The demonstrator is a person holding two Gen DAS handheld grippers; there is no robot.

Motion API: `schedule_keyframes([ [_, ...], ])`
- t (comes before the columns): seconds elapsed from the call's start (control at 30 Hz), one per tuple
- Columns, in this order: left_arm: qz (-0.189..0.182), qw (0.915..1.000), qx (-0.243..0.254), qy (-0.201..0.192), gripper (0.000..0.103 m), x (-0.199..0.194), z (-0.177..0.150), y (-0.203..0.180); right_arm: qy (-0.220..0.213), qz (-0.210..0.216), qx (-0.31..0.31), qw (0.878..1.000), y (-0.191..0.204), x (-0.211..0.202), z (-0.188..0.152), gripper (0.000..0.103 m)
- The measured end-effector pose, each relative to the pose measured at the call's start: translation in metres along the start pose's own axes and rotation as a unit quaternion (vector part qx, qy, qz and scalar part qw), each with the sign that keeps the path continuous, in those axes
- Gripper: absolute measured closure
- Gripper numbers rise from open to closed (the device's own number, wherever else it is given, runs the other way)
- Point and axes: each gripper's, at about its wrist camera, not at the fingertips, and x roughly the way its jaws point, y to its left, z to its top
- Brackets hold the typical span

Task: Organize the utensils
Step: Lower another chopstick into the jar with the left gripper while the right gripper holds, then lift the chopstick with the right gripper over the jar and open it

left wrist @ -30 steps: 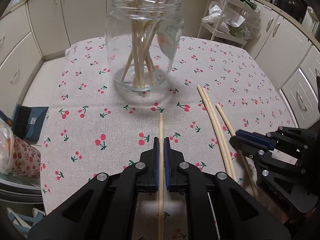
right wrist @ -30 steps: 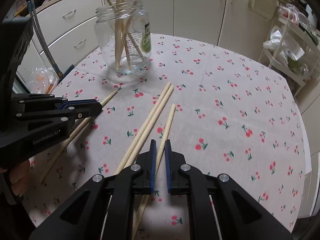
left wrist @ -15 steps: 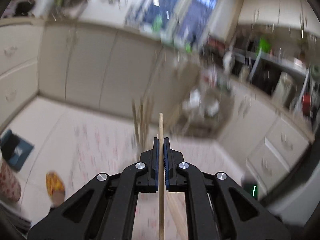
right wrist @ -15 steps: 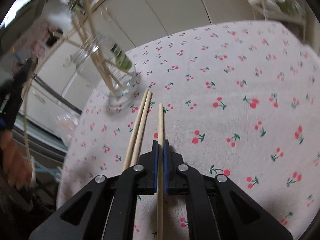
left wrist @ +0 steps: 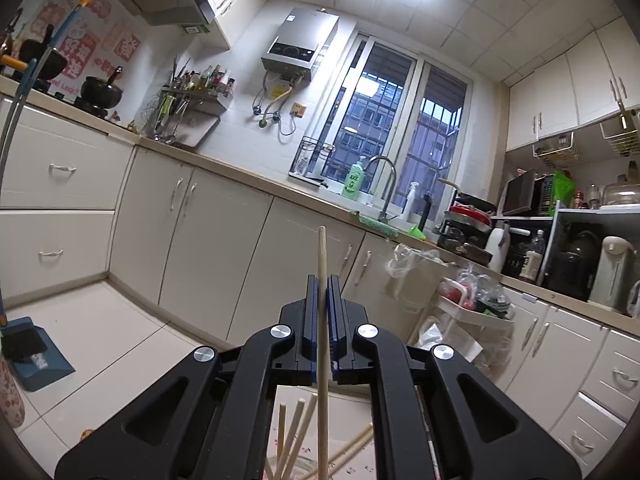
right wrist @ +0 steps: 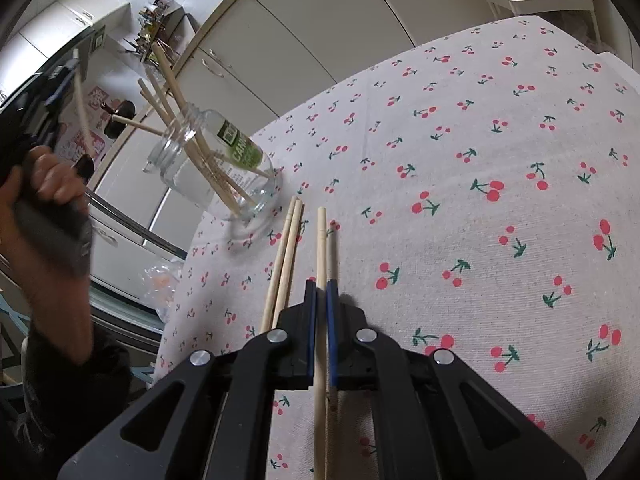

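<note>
My left gripper (left wrist: pixel 322 280) is shut on a wooden chopstick (left wrist: pixel 321 256) and points level at the kitchen cabinets. Straight below it are the rim of the glass jar (left wrist: pixel 280 470) and the tips of several chopsticks (left wrist: pixel 298 420) standing in it. In the right wrist view my right gripper (right wrist: pixel 321 285) is shut on a single chopstick (right wrist: pixel 321 240), low over the cherry-print tablecloth (right wrist: pixel 480 240). A pair of chopsticks (right wrist: pixel 286 248) lies just to its left. Further back stands the jar (right wrist: pixel 216 168). The left gripper (right wrist: pixel 66 74), held by a hand (right wrist: pixel 48 184), is above it.
The table's left edge (right wrist: pixel 180 280) drops off close to the jar, with cabinets beyond it. A dustpan (left wrist: pixel 36 356) lies on the floor. A trolley with bags (left wrist: pixel 460 304) stands by the counter. The cloth to the right of my right gripper is bare.
My left gripper has lifted its chopstick off the cloth, swung up to level and now hangs above the jar. My right gripper has shut on the single chopstick and rolled.
</note>
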Motion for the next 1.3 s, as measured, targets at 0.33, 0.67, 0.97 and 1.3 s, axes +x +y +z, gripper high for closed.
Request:
schedule_keyframes([
  [0.33,0.031,0.998,0.048,-0.028,0.099,0.023,-0.028,-0.002,0.001,0.014,0.01,1.0,-0.004,-0.001,0.002,0.097],
  [0.67,0.032,0.9933,0.111,-0.004,0.099,0.021,-0.064,-0.01,-0.004,0.031,0.034,0.999,-0.013,-0.005,0.003,0.097],
  [0.97,0.024,0.9897,0.136,0.035,0.098,0.009,-0.075,-0.001,-0.015,0.043,0.041,0.998,-0.014,-0.009,0.003,0.097],
  [1.3,0.056,0.9922,0.11,0.018,0.051,-0.056,-0.044,0.034,-0.16,0.125,0.041,0.978,0.027,-0.046,0.031,0.097],
])
